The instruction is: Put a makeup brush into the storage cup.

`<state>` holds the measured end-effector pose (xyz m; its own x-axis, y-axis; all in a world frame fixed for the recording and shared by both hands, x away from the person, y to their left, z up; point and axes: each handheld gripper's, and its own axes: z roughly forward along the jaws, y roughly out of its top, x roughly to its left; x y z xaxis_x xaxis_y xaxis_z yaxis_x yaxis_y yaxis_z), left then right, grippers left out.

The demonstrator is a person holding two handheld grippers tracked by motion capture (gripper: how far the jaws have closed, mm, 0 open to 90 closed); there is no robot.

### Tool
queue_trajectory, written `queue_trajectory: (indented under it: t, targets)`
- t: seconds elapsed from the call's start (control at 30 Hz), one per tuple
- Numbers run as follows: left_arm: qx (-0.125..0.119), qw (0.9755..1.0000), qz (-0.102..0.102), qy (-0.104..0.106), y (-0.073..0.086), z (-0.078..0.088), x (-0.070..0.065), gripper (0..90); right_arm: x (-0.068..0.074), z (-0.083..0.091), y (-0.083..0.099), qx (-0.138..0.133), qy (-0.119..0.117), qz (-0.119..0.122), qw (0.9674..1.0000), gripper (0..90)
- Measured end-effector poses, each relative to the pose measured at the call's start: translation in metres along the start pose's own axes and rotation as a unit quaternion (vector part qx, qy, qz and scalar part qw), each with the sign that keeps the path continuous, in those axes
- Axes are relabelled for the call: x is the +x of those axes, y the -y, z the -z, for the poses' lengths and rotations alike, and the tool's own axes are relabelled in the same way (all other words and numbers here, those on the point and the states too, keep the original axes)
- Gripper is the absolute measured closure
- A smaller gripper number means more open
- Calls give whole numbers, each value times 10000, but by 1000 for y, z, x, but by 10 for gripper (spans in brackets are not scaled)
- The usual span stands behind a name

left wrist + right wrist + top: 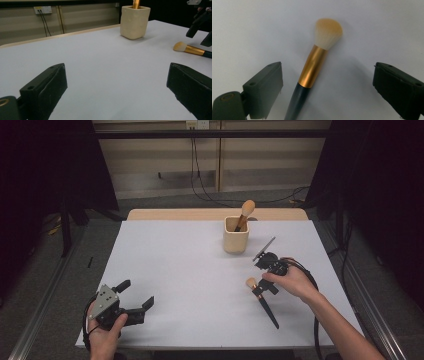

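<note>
Right tongs straddle brush; cup stands well apart.

white table, cream holder (brush inside)

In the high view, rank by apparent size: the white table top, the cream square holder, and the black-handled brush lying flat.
1. White table top, largest by far.
2 and 3. Cream square holder and black-handled, gold-collared brush lying flat: too alike to rank; the brush is longer, the holder bulkier.
</note>
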<state>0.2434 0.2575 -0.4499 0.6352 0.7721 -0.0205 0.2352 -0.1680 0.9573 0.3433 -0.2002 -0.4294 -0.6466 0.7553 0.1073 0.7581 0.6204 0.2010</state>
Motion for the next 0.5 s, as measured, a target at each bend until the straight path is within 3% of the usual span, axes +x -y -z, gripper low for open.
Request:
queue_trajectory:
  t: [0.23, 0.33, 0.5]
  targets:
    - [7, 10000, -3, 7, 0, 0, 0, 29, 3, -6, -3, 261, -78, -136, 9995, 68]
    - [15, 10000, -22, 23, 0, 0, 0, 29, 5, -11, -5, 318, 14, -293, 9991, 59]
    - [7, 10000, -1, -4, 0, 0, 0, 29, 6, -16, -6, 403, 2, -285, 9988, 185]
